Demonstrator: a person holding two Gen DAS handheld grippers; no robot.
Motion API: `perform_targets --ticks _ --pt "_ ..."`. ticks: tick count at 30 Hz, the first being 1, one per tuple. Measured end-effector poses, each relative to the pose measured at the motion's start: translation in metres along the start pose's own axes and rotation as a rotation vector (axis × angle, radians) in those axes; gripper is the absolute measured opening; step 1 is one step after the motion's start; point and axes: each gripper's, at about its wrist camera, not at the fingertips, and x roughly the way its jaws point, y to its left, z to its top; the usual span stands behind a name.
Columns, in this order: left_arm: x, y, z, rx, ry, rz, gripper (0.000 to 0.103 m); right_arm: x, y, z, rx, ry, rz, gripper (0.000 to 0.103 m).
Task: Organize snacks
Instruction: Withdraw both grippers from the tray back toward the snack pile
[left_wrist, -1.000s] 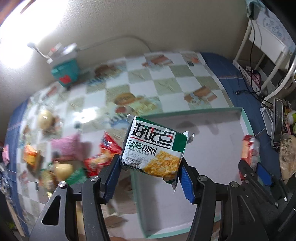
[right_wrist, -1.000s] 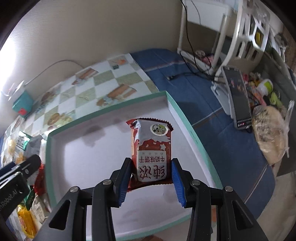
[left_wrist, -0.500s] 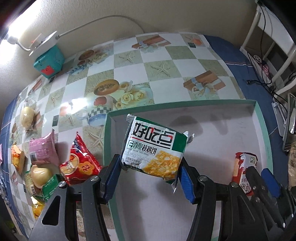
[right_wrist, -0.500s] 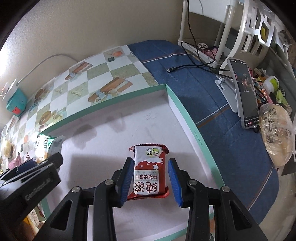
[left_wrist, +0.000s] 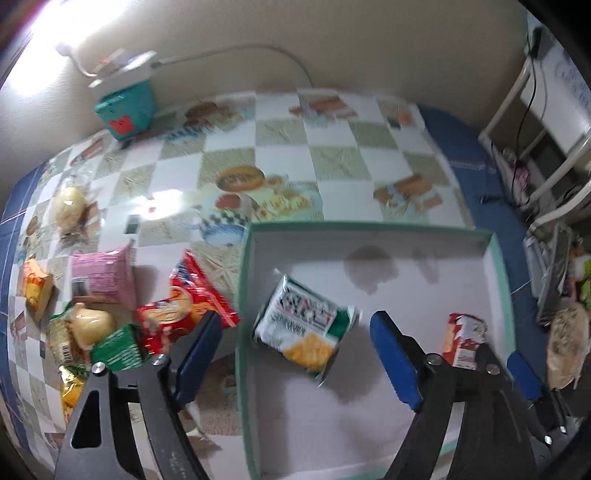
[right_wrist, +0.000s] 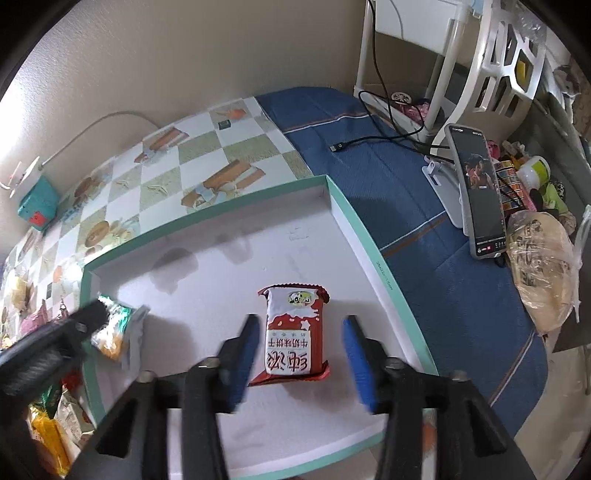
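As both pairs of jaws spread open, the left gripper (left_wrist: 295, 347) frees the green biscuit packet (left_wrist: 304, 328) and the right gripper (right_wrist: 301, 350) the red-and-white one (right_wrist: 292, 330), both lying between the pads in the tray (right_wrist: 354, 221); next, probably fetching the loose snacks (left_wrist: 110, 314) left of it.

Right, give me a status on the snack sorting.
Done: the green-and-white packet and the red-and-white packet lie in the teal-rimmed box. In hand: nothing; the left tongs and right tongs are opening, clear of both. Left: the snack pile on the checked tablecloth.
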Motion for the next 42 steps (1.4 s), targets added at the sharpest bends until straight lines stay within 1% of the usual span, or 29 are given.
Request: perform_targets --ticks 2,4,6,7,8,11,13,14,15,19,21,24,26,30,33,36,40,42 --pt "-0.012 0.009 -0.002 -0.023 -0.027 0.006 0.09 -0.005 0.001 -0.003 -0.005 -0.001 0.001 0.068" --pt "-0.025 0.023 -0.007 -0.06 -0.064 0.02 0.093 -0.008 0.003 -0.007 -0.007 0.0 0.005 0.068" --pt "-0.034 0.038 -0.013 -0.09 -0.086 0.039 0.094 -0.012 0.007 -0.012 -0.017 -0.002 0.006 0.072" --pt "-0.039 0.049 -0.017 -0.108 -0.096 0.05 0.095 -0.014 0.009 -0.014 -0.021 -0.005 0.009 0.077" --pt "-0.042 0.057 -0.02 -0.123 -0.104 0.061 0.096 -0.018 0.011 -0.016 -0.026 -0.01 0.013 0.08" --pt "-0.052 0.084 -0.03 -0.168 -0.124 0.122 0.096 -0.026 0.019 -0.021 -0.04 -0.023 0.03 0.081" --pt "-0.06 0.102 -0.037 -0.189 -0.139 0.159 0.096 -0.032 0.024 -0.024 -0.048 -0.034 0.041 0.089" --pt "-0.063 0.111 -0.04 -0.199 -0.15 0.184 0.096 -0.036 0.028 -0.026 -0.052 -0.043 0.049 0.097" --pt "-0.067 0.118 -0.043 -0.207 -0.16 0.205 0.096 -0.039 0.031 -0.028 -0.056 -0.05 0.054 0.099" --pt "-0.083 0.152 -0.059 -0.245 -0.198 0.279 0.097 -0.05 0.047 -0.035 -0.081 -0.073 0.075 0.101" --pt "-0.088 0.169 -0.067 -0.271 -0.207 0.303 0.097 -0.053 0.057 -0.04 -0.096 -0.07 0.09 0.103" --pt "-0.095 0.195 -0.08 -0.315 -0.203 0.354 0.097 -0.058 0.07 -0.048 -0.108 -0.054 0.137 0.103" --pt "-0.098 0.209 -0.087 -0.336 -0.192 0.376 0.097 -0.062 0.08 -0.054 -0.126 -0.056 0.143 0.103" --pt "-0.103 0.234 -0.096 -0.374 -0.163 0.364 0.097 -0.068 0.103 -0.067 -0.183 -0.061 0.144 0.103" --pt "-0.108 0.246 -0.101 -0.41 -0.165 0.343 0.097 -0.071 0.12 -0.076 -0.228 -0.064 0.144 0.103" --pt "-0.111 0.255 -0.102 -0.42 -0.169 0.328 0.097 -0.074 0.137 -0.083 -0.261 -0.065 0.152 0.103" --pt "-0.113 0.271 -0.106 -0.452 -0.155 0.298 0.097 -0.078 0.157 -0.091 -0.283 -0.072 0.184 0.103" --pt "-0.114 0.283 -0.108 -0.482 -0.152 0.296 0.097 -0.081 0.168 -0.095 -0.298 -0.075 0.203 0.103"
